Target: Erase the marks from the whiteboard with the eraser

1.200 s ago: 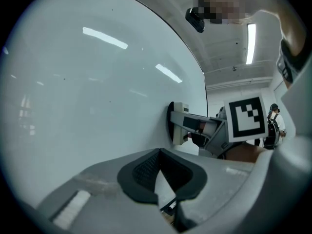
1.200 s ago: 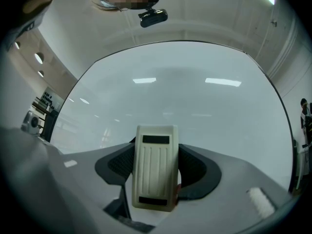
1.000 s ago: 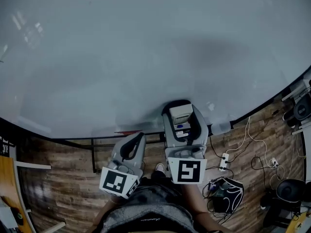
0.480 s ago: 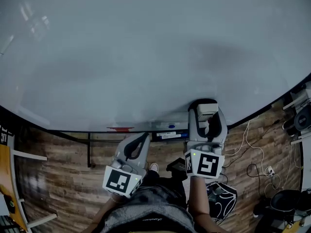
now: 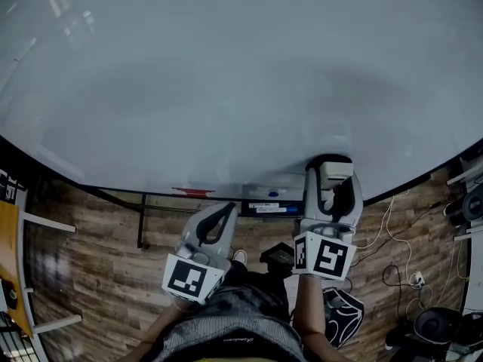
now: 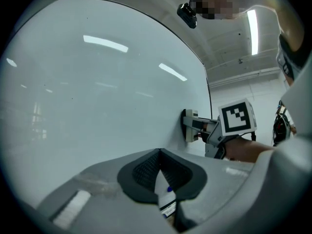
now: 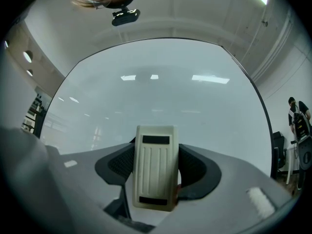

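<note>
The whiteboard (image 5: 226, 89) fills the upper head view; I see no clear marks on it. My right gripper (image 5: 333, 167) is shut on a cream, ribbed eraser (image 5: 336, 176) and presses it flat on the board near the bottom edge, right of centre. In the right gripper view the eraser (image 7: 155, 179) stands upright between the dark pads, against the whiteboard (image 7: 161, 91). My left gripper (image 5: 223, 212) hangs shut and empty below the board's edge. In the left gripper view the eraser (image 6: 188, 126) touches the whiteboard (image 6: 97, 101) to the right.
Under the board's edge runs a tray (image 5: 264, 208) with a red marker (image 5: 192, 191) and a blue marker (image 5: 272, 195). A stand leg (image 5: 142, 221) is at the left. On the wood floor at the right lie cables (image 5: 392, 225) and a black bag (image 5: 343, 315).
My right gripper has slid the eraser to the right along the lower part of the board. The left gripper has hardly moved.
</note>
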